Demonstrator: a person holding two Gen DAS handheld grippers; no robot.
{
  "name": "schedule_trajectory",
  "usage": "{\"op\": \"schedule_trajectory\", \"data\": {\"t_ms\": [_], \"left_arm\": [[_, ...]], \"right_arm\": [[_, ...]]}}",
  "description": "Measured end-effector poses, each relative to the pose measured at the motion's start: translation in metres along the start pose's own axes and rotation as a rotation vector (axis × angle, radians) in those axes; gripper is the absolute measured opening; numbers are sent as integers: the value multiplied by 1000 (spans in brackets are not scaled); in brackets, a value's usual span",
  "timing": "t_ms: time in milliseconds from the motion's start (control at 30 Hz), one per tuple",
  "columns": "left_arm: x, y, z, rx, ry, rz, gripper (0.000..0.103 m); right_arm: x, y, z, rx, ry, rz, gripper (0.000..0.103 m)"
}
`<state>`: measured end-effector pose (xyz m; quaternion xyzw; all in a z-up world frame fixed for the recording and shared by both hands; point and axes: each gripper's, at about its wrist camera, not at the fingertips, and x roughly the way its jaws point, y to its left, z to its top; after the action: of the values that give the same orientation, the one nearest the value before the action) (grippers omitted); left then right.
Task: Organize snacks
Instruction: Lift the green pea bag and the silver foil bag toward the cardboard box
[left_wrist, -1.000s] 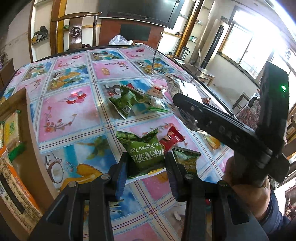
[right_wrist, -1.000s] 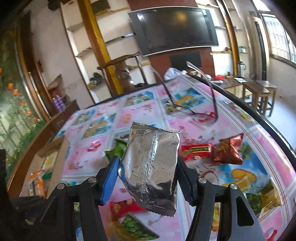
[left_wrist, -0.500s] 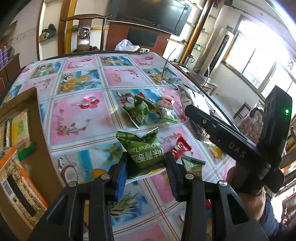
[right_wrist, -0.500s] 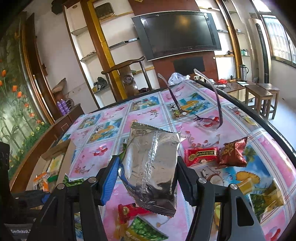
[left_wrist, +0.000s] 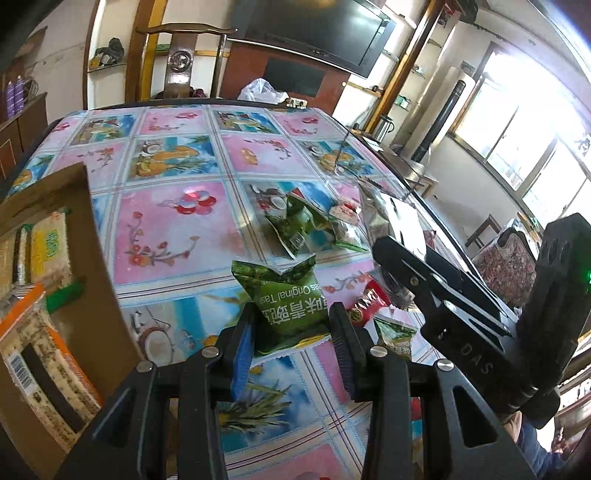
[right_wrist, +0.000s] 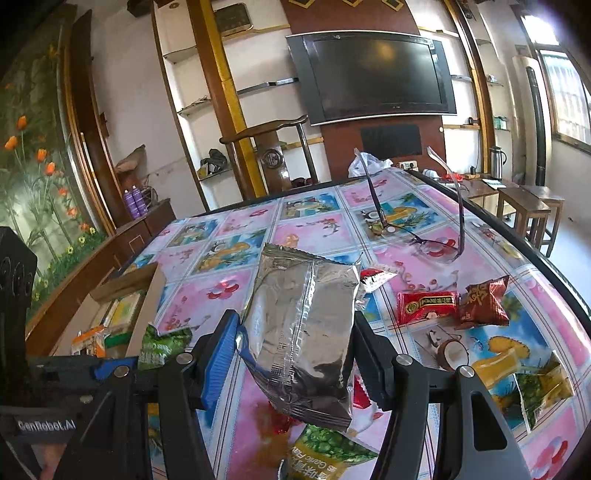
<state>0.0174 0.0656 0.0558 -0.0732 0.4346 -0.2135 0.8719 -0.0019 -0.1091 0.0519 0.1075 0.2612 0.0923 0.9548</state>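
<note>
My left gripper (left_wrist: 291, 341) is clamped on a green pack (left_wrist: 286, 308), held above the table (left_wrist: 173, 229). Its print reads upside down to me: "Original Tas…" over large white Chinese characters, so its top points back at the camera and its pinched seam points away, toward the far edge. My right gripper (right_wrist: 295, 350) grips a silver pouch (right_wrist: 301, 332) by its sides; the pouch stands upright, long axis vertical, back seam facing me, with no print I can read. The right gripper's body shows "DAS" in the left view, and "GenRobot.AI" sits on the left one in the right view. A cardboard box (left_wrist: 96, 258) of snacks lies to the left. A green bag (right_wrist: 325, 454) below the pouch seems to say "Garlic Flav…", though it is cut off.
</note>
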Motion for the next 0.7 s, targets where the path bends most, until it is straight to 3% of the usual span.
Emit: {"op": "schedule_trajectory", "data": {"t_ms": [267,700], "left_arm": [[-15,22,0,-47,-33,3,38],[-36,47,2,-101,-82,11,38]], "right_arm": [[-10,16,-1,16,-58,9,65],[-1,47,-9,-29,-27,68,65]]}}
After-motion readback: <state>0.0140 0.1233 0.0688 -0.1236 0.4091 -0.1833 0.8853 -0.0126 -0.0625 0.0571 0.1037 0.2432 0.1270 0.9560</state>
